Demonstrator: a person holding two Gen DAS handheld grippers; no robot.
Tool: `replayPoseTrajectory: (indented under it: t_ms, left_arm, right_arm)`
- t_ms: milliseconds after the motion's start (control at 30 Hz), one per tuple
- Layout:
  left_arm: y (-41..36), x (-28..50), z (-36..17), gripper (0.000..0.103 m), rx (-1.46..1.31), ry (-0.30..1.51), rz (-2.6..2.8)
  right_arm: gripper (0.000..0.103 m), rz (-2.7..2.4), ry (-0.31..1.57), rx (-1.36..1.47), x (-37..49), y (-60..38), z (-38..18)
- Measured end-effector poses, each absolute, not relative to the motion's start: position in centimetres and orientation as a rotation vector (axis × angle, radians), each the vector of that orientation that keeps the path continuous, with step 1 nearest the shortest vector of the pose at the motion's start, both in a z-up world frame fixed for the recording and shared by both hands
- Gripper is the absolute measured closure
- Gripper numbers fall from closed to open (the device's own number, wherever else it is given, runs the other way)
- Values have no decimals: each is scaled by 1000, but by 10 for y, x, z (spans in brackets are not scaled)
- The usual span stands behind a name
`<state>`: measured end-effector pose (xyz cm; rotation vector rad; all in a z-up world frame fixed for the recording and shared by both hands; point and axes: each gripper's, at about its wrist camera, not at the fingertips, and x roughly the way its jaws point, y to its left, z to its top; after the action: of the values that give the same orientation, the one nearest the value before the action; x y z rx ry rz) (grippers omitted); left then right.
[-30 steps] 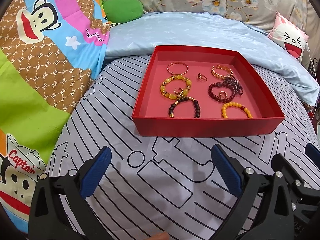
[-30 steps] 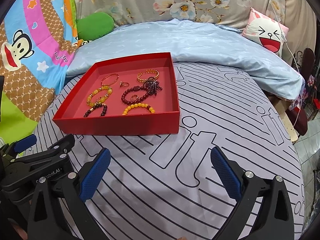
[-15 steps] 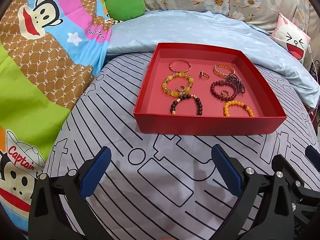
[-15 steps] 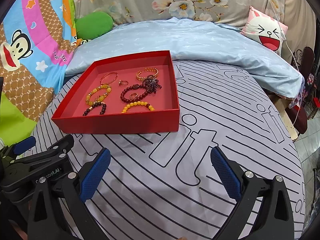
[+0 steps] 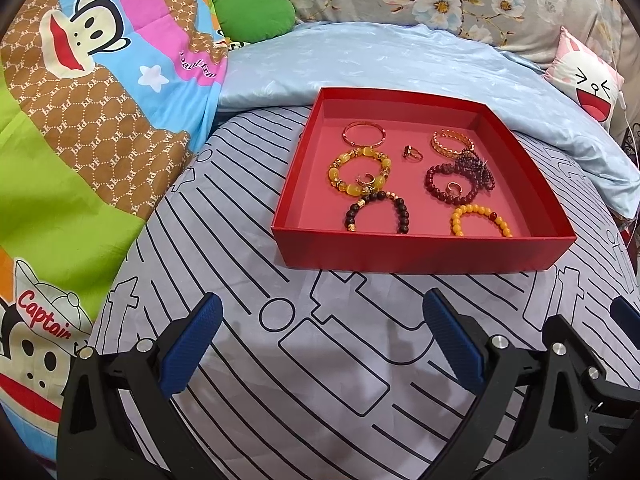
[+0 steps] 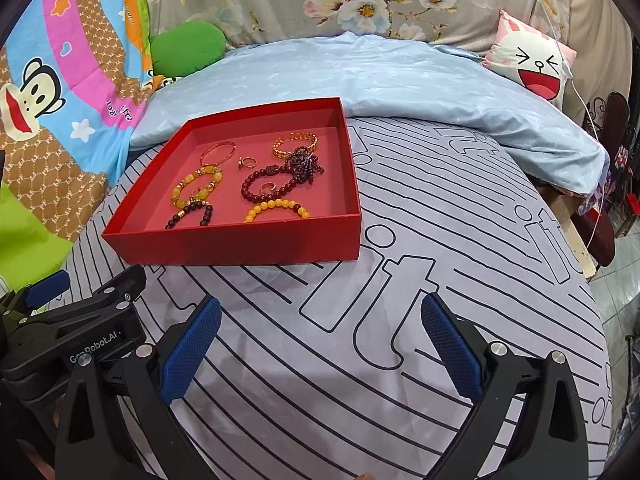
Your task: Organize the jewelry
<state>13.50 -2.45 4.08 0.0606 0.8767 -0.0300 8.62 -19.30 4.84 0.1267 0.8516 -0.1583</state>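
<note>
Both grippers hovering with fingers spread wide, holding nothing.
Red tray (image 5: 420, 256) is sitting at twelve o'clock from left gripper (image 5: 320, 344), eleven from right gripper (image 6: 320, 344); beaded bracelets (image 5: 376, 210) are looking light, floppy, slippery, best pinched across one strand.

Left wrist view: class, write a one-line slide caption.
Open left claw hovers over striped sheet before red tray of bracelets and rings.

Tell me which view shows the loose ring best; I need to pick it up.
The left wrist view: the ring lies near centre, clear of the bracelets in the red box. The right wrist view shows it smaller and off to the left.
</note>
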Motion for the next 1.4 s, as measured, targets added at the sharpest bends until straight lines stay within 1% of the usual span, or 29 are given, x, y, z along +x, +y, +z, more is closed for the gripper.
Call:
replayPoseTrajectory:
  t_ms: [1400]
  left_arm:
    - [-22, 136, 43, 7, 65, 871, -27]
  right_arm:
    - [6, -158, 852, 128, 87, -193, 48]
